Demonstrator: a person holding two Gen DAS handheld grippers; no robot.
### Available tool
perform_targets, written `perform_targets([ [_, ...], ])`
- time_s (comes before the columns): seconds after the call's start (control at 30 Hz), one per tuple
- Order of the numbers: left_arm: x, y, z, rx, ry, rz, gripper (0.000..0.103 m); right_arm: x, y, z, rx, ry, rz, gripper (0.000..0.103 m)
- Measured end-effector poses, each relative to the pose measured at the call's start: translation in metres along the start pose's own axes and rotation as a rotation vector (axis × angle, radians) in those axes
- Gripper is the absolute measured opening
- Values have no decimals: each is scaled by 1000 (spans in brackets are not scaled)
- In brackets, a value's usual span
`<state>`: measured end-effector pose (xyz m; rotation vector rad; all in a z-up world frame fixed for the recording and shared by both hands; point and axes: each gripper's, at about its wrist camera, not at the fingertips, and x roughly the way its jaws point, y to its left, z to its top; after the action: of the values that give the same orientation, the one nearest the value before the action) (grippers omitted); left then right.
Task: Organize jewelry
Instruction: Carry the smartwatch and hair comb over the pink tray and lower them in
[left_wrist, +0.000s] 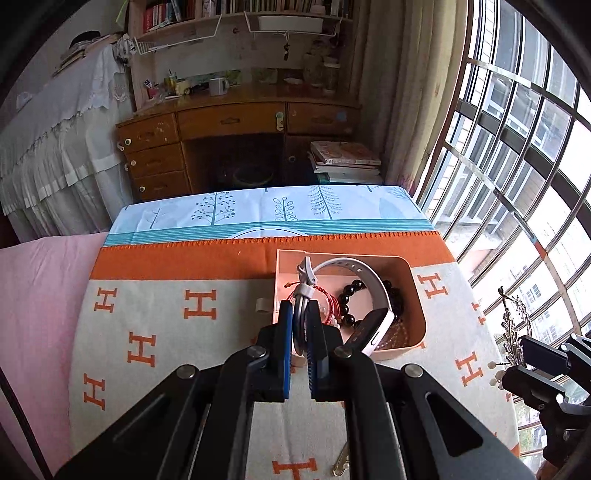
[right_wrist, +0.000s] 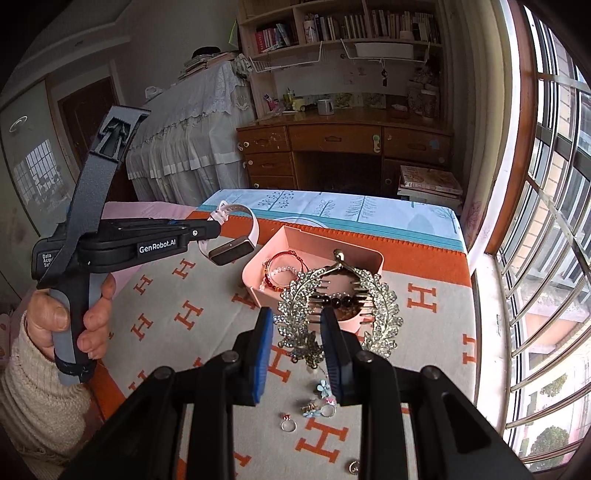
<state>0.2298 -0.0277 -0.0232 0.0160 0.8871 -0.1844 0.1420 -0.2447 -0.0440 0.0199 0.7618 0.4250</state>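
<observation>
Left tongs (left_wrist: 299, 321) are clenched on the strap of the white smartwatch (left_wrist: 369, 295), which hangs above the pink tray (left_wrist: 417, 295). Right tongs (right_wrist: 297, 328) grip the rhinestone leaf hair comb (right_wrist: 384, 314), raised over the tray's near edge. The tray, holding bead bracelets (left_wrist: 391, 291), rests on the orange-patterned blanket (left_wrist: 166, 325). Rings (right_wrist: 289, 424) lie loose on the blanket.

H-patterned blanket (right_wrist: 177, 295), pink tray (right_wrist: 258, 269), rings (right_wrist: 288, 424), flower charm (right_wrist: 323, 387)
</observation>
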Motion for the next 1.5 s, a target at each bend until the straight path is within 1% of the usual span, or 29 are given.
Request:
perform_targets([
  [0.13,19,0,10,-6,18,3,5,10,-7,20,37,-28,-7,26],
  [0.33,51,-1,20,-7,50,13,5,25,-15,31,77,-34,-15,26],
  [0.67,104,-8,19,11,113,33,5,61,-33,38,145,21,-44,26],
  [0.87,119,-12,12,29,132,35,8,70,-38,41,160,38,-45,26],
  [0.93,119,-12,11,30,126,32,14,73,-39,41,164,43,-45,26],
  [0.97,117,-12,10,28,120,34,21,74,-38,41,166,45,-43,26],
  [1.0,115,-12,10,28,112,38,26,76,-39,41,167,48,-40,26],
  [1.03,111,-12,9,28,100,39,39,77,-39,42,169,50,-39,26],
  [1.07,106,-12,9,25,85,39,55,78,-39,42,170,51,-38,26],
  [1.13,92,-11,7,17,37,56,71,79,-40,43,174,53,-32,26],
  [1.17,85,-11,6,20,15,70,74,80,-40,43,174,54,-27,26],
  [1.23,74,-12,4,27,-10,95,76,80,-39,43,172,54,-26,26],
  [1.33,57,-12,-2,25,-34,110,82,82,-37,45,166,55,-17,26],
  [1.5,32,0,-19,10,-75,156,83,85,-33,48,162,59,-8,26],
])
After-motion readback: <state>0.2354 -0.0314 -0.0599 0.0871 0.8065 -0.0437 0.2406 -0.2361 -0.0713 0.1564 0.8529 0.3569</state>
